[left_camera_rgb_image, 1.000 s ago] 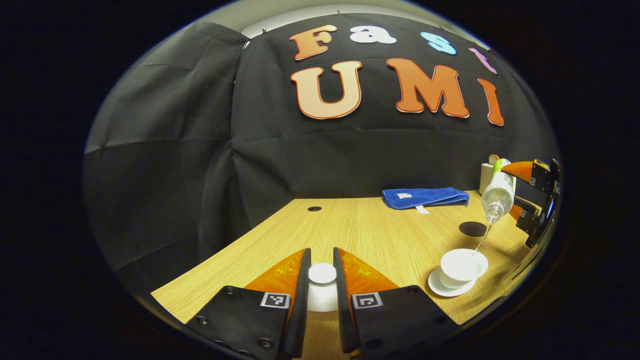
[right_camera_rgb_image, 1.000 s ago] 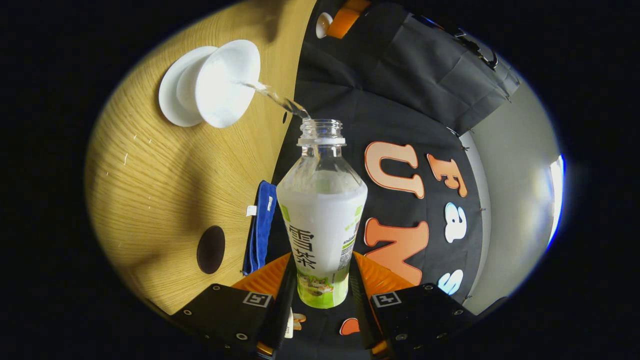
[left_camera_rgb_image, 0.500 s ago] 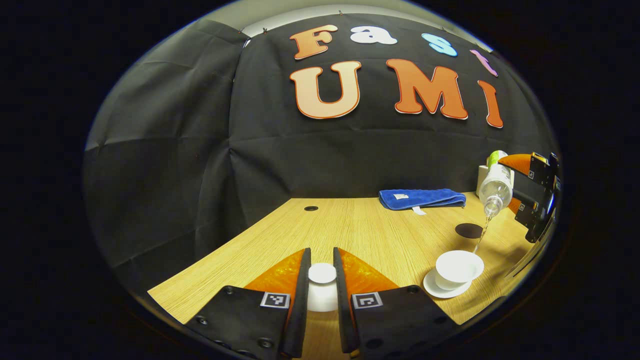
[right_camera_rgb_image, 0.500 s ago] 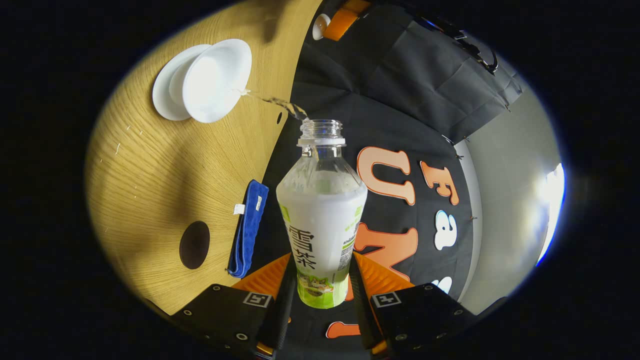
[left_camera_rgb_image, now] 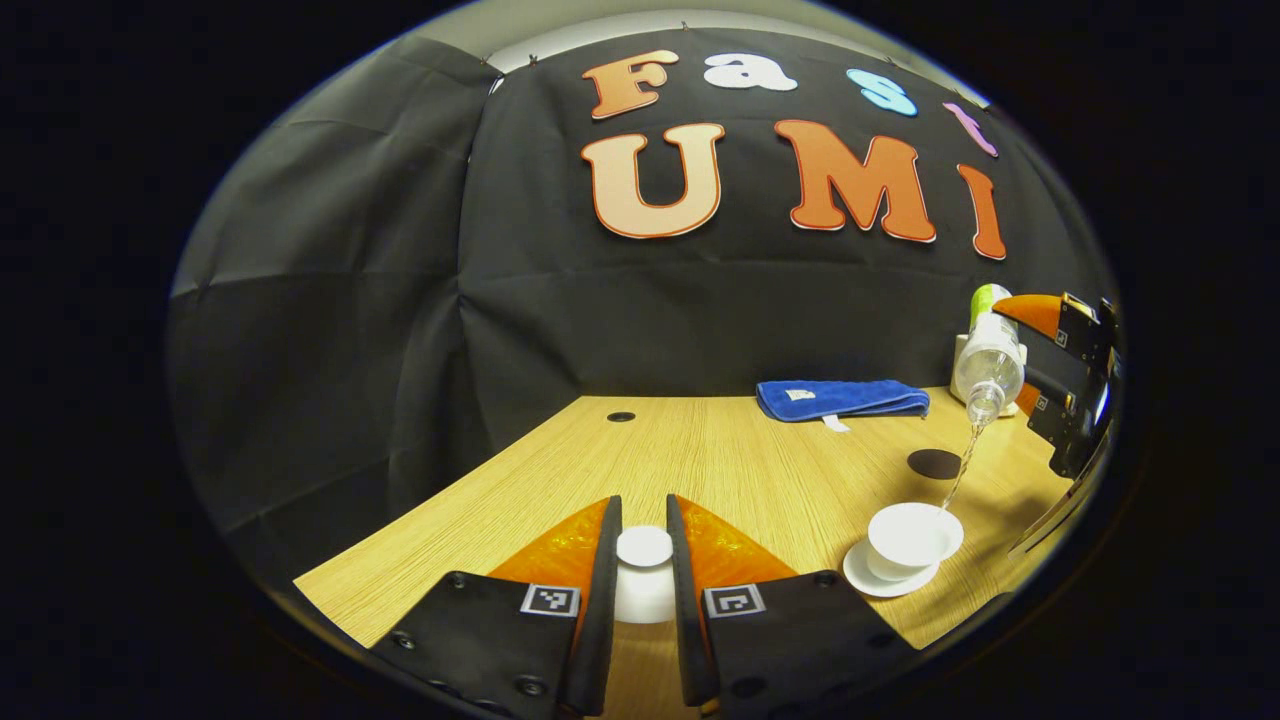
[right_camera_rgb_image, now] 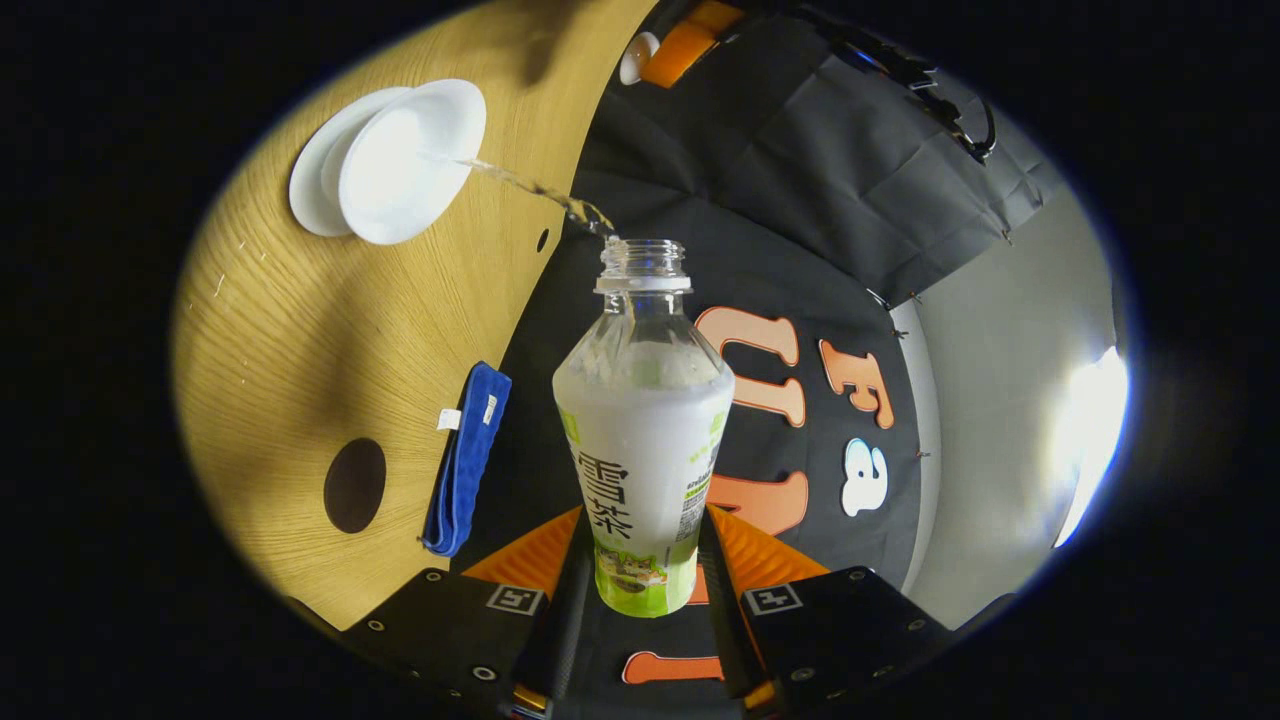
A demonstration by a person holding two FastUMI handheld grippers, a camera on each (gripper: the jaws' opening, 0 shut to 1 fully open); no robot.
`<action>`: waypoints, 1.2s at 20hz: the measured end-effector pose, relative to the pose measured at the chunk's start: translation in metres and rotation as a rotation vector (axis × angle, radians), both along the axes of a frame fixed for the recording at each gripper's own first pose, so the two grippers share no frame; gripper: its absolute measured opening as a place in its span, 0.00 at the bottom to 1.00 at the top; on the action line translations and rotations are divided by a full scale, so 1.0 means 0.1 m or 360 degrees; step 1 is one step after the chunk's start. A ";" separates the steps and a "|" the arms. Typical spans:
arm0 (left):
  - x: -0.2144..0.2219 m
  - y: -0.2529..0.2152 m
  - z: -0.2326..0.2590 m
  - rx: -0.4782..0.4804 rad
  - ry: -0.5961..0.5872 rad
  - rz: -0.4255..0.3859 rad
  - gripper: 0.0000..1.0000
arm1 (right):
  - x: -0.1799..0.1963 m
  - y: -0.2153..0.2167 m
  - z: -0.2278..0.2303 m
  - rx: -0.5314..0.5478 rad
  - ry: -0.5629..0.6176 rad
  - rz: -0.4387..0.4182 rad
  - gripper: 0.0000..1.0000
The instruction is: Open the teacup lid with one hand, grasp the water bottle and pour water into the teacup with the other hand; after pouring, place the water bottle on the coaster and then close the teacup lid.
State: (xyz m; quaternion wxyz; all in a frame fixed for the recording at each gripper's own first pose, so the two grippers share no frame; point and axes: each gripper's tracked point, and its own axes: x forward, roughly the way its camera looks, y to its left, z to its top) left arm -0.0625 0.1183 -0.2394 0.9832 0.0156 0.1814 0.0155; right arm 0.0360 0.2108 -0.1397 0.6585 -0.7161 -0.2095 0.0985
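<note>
Between right hand-held gripper point(right_camera_rgb_image: 640, 570) fingers: water bottle point(right_camera_rgb_image: 643, 430), clamped, tilted | left hand-held gripper point(left_camera_rgb_image: 643, 580): gripping teacup lid point(left_camera_rgb_image: 644, 548)

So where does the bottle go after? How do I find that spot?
Look at the wooden table. Between the blue towel at the back and the white cup on its saucer lies the coaster. It is the only dark, flat, round thing there, and nothing stands on it.

water bottle point(right_camera_rgb_image: 643, 440) label | reads "雪茶" | smaller print probably illegible
</note>
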 end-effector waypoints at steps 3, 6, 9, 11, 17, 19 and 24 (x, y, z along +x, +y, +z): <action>0.00 0.00 0.00 -0.0002 -0.0001 -0.0002 0.31 | 0.01 0.02 -0.03 -0.0038 -0.0031 0.0009 0.58; 0.00 0.00 0.00 -0.0003 0.0001 -0.0006 0.31 | 0.00 0.05 -0.04 -0.0074 -0.0067 0.0023 0.58; 0.00 -0.01 -0.01 -0.0013 0.0007 -0.0020 0.31 | -0.01 0.10 -0.06 -0.0111 -0.0103 0.0036 0.58; 0.00 0.00 -0.01 -0.0015 0.0010 -0.0025 0.31 | -0.04 0.17 -0.08 -0.0145 -0.0132 0.0065 0.58; 0.00 0.00 -0.01 -0.0016 0.0012 -0.0030 0.31 | -0.13 0.23 -0.12 -0.0236 -0.0204 0.0123 0.58; 0.00 0.00 0.00 -0.0018 0.0013 -0.0033 0.31 | -0.12 0.24 -0.11 -0.0243 -0.0224 0.0130 0.58; -0.01 0.00 0.01 -0.0025 0.0007 -0.0043 0.31 | -0.12 0.26 -0.07 -0.0283 -0.0283 0.0143 0.58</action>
